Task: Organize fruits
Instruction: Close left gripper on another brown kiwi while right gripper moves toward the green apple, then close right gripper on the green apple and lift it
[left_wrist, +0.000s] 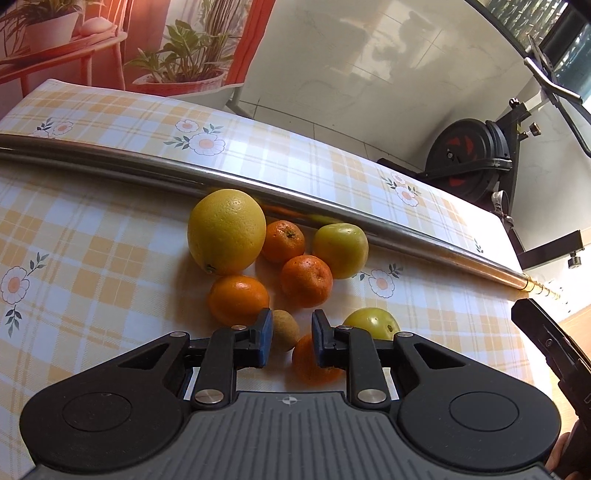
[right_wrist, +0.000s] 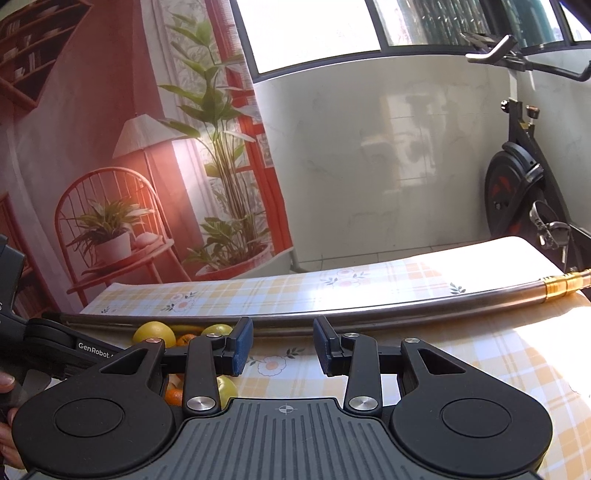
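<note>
A cluster of fruit lies on the checked tablecloth against a steel rod. In the left wrist view I see a big yellow citrus (left_wrist: 226, 230), several small oranges (left_wrist: 306, 280), two green apples (left_wrist: 341, 250) (left_wrist: 373, 322) and a small brown fruit (left_wrist: 285, 329). My left gripper (left_wrist: 291, 341) hovers open just above the near fruits, the brown one and an orange (left_wrist: 308, 363) lying under the gap between its fingers. My right gripper (right_wrist: 282, 345) is open and holds nothing, right of the fruit pile (right_wrist: 154, 333), over bare cloth.
The long steel rod (left_wrist: 258, 186) crosses the table behind the fruit. An exercise bike (right_wrist: 517, 192) stands beyond the table's far right corner. The left gripper's body (right_wrist: 55, 350) and a hand (right_wrist: 7, 384) sit at the left of the right wrist view.
</note>
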